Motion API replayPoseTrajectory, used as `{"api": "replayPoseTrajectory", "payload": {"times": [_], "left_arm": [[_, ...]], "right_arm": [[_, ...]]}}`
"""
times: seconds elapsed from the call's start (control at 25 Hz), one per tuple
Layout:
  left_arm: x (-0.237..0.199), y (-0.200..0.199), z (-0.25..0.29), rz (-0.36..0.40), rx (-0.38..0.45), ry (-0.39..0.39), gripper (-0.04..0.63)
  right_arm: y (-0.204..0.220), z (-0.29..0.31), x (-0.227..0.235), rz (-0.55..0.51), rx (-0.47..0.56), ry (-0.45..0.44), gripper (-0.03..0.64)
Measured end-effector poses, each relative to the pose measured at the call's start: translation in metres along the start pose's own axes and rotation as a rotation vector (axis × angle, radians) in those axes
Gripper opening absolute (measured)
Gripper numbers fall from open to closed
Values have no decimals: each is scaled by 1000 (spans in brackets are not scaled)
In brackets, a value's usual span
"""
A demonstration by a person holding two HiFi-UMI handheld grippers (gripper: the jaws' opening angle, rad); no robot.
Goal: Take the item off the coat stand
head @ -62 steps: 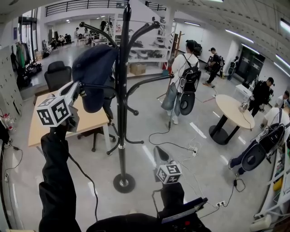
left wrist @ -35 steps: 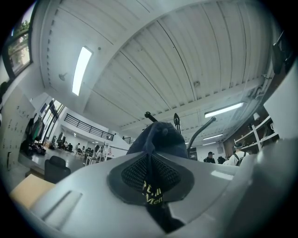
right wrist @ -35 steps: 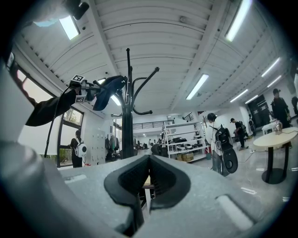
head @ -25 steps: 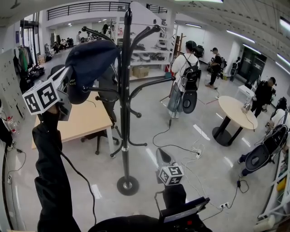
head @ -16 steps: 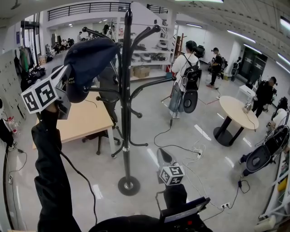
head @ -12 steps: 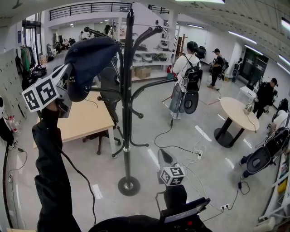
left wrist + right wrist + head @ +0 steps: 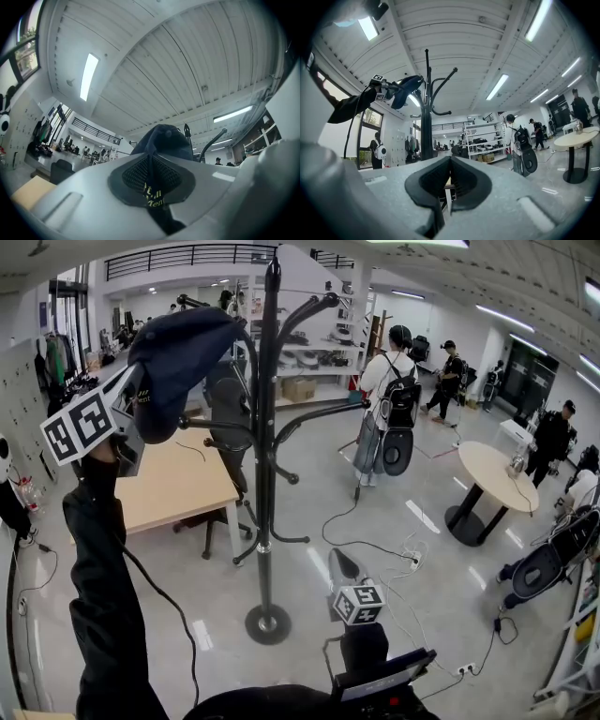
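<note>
A dark navy cap (image 7: 183, 357) is raised beside the top of the black coat stand (image 7: 267, 474), to the left of its pole. My left gripper (image 7: 141, 395) is shut on the cap's edge and tilts upward. In the left gripper view the cap (image 7: 161, 145) fills the space beyond the closed left gripper (image 7: 150, 180), with the stand's tip (image 7: 187, 133) behind it. I cannot tell whether the cap still touches the upper left hook. My right gripper (image 7: 339, 563) is low near the stand's base, shut and empty. From the right gripper (image 7: 449, 183) I see stand (image 7: 426, 108) and cap (image 7: 407, 89).
A wooden desk (image 7: 178, 484) with an office chair stands left behind the coat stand. A round table (image 7: 492, 465) is at the right. A person with a backpack (image 7: 394, 390) stands beyond the stand, others farther off. Cables (image 7: 394, 549) lie on the floor.
My left gripper has lifted the cap upward along the stand, from the lower left arm's height to near the top. The right gripper has stayed put.
</note>
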State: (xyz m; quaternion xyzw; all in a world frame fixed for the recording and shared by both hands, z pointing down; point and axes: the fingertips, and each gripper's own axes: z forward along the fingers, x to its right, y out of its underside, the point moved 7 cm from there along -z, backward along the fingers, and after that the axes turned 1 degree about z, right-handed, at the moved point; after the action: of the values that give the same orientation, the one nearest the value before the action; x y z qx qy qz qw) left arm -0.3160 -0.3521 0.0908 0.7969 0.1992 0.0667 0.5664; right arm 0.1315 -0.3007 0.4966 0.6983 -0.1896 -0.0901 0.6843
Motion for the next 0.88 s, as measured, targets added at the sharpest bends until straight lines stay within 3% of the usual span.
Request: {"api": "replayPoseTrajectory", "payload": {"times": [0.88], "left_arm": [[-25,-32,-14,7,60,-87,15]], "right_arm": [[0,6,-4,-9,-8,-23,2]]}}
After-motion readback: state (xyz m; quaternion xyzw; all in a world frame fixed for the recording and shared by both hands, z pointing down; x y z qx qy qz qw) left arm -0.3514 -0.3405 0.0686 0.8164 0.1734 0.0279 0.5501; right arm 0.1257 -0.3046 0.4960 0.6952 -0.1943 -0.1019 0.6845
